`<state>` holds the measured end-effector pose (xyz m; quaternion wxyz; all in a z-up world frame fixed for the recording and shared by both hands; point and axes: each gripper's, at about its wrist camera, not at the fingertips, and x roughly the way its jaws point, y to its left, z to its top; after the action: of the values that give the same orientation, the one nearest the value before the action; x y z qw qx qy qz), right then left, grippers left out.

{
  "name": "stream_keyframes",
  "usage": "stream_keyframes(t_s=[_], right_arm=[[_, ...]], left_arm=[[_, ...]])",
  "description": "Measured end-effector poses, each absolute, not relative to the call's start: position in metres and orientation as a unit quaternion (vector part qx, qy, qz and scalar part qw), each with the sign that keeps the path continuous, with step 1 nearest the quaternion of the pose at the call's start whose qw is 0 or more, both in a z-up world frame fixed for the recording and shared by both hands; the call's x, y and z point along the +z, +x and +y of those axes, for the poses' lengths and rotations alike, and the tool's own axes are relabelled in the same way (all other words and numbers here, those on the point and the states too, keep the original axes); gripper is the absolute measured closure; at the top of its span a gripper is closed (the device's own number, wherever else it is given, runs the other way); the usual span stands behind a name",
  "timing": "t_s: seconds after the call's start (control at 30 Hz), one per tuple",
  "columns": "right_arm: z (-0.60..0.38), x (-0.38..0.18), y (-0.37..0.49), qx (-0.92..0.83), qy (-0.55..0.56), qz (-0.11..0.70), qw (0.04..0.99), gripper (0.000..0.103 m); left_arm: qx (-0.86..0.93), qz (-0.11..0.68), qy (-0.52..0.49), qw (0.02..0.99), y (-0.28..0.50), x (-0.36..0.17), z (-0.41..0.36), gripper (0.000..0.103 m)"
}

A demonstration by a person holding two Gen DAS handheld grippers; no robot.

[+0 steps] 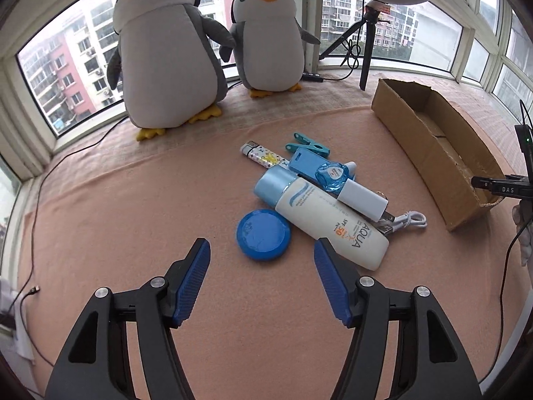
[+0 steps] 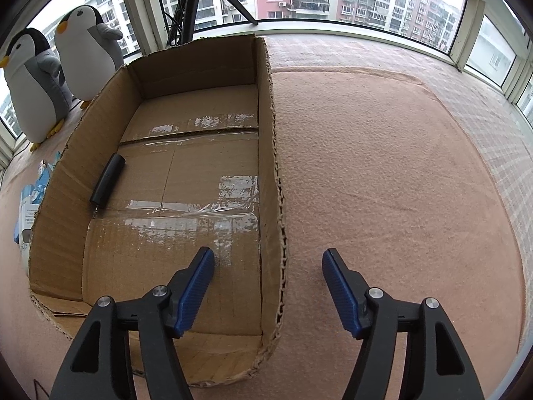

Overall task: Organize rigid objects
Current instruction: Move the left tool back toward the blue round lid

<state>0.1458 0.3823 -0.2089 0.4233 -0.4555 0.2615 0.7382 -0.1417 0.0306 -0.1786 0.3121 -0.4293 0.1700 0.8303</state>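
Corrugated cardboard box (image 2: pixel 160 153), fuzzy cloth blanket (image 2: pixel 383 166)

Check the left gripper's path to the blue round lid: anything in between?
Nothing visible. The left gripper is open and the blue round lid lies on bare blanket just ahead of its fingertips. The sunscreen bottle lies close on the lid's right.

Ahead of my left fingers (image 1: pixel 205 250) a blue round lid (image 1: pixel 264 235) lies flat beside a heap topped by a white sunscreen bottle (image 1: pixel 326 221) on its side, while beyond my right fingers (image 2: pixel 205 260) a black cylinder (image 2: pixel 107 179) lies in the open cardboard box (image 2: pixel 271 153).
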Motion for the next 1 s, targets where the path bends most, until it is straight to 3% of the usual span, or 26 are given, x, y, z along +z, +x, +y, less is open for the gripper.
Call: stream_keyframes(t_s=[0.27,1.0], right_arm=[[0.384,-0.209,0.146,0.735,-0.460,0.260,0.426,0.036],[0.393,-0.209,0.146,0.727,-0.461,0.267,0.432,0.029]], left_arm=[[0.814,0.177,-0.454,0.317,-0.158,-0.210,0.028,0.038],[0.791,0.211,-0.438,0.372,-0.173,-0.232,0.057,0.037]])
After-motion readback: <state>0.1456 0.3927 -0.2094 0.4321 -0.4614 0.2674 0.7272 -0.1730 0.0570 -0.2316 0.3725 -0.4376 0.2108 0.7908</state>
